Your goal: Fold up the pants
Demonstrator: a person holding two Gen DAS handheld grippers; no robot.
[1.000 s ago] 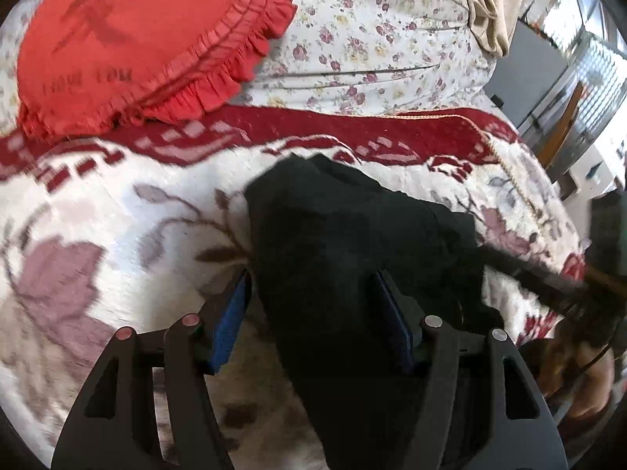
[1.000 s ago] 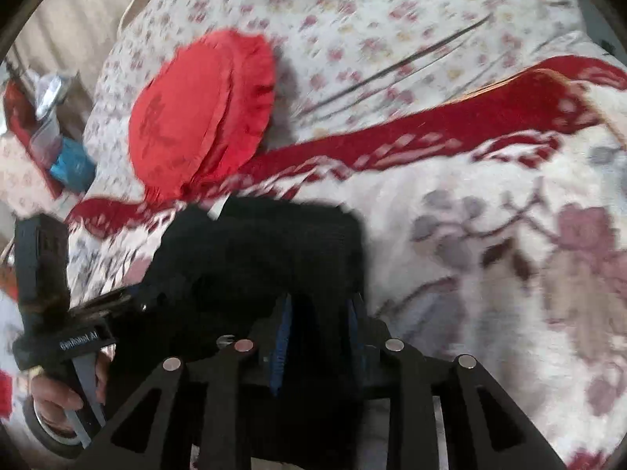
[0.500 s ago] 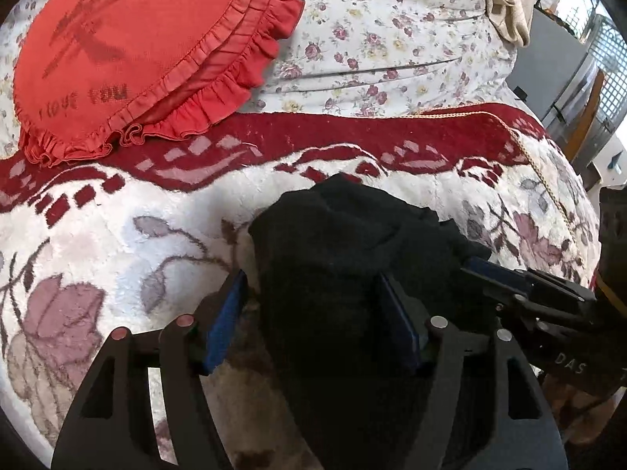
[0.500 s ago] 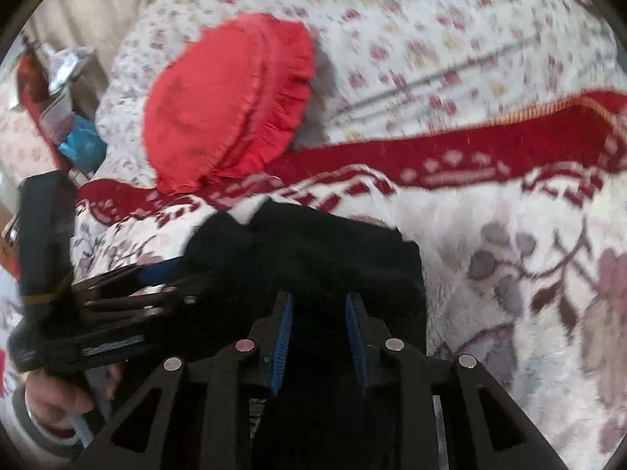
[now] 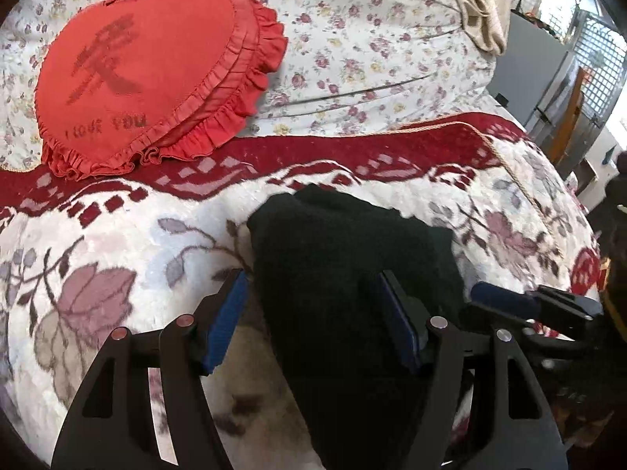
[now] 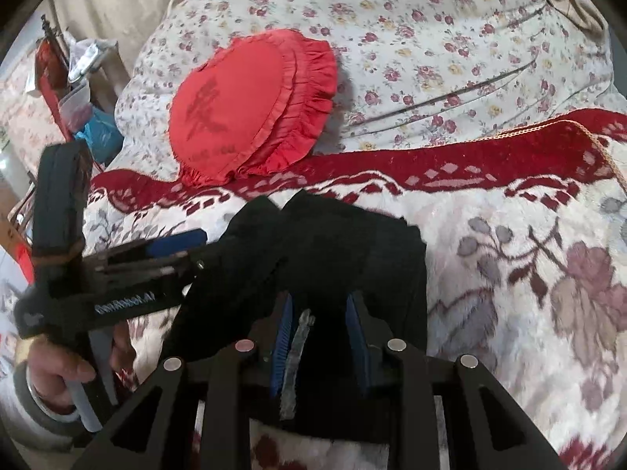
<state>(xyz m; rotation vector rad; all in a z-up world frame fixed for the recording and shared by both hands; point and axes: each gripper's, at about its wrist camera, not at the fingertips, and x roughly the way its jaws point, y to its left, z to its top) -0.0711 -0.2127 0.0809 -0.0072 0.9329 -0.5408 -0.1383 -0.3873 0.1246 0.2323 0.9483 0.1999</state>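
The black pants [image 5: 352, 258] lie as a folded bundle on the floral blanket [image 5: 117, 258]. My left gripper [image 5: 313, 313] stands open and wide over the near part of the bundle. Its right pad rests against the cloth and its left pad is clear of it. In the right wrist view my right gripper [image 6: 321, 333] is shut on a fold of the pants [image 6: 333, 243], with black cloth and a grey strip filling the narrow gap. The left gripper [image 6: 184, 254] shows there at the bundle's left edge, held by a hand [image 6: 58, 372]. The right gripper [image 5: 505, 301] shows at the bundle's right side.
A red heart-shaped frilled cushion [image 5: 149, 78] lies behind the pants on a flowered sheet [image 5: 372, 58]. The blanket's dark red border [image 5: 352, 149] runs between them. Furniture and a grille [image 5: 568, 78] stand past the bed's right edge; bedside clutter [image 6: 78, 90] is at its left.
My left gripper has lifted and drawn back a little, so more of the bundle's far end shows. The right gripper has come closer beside it, still closed on the cloth.
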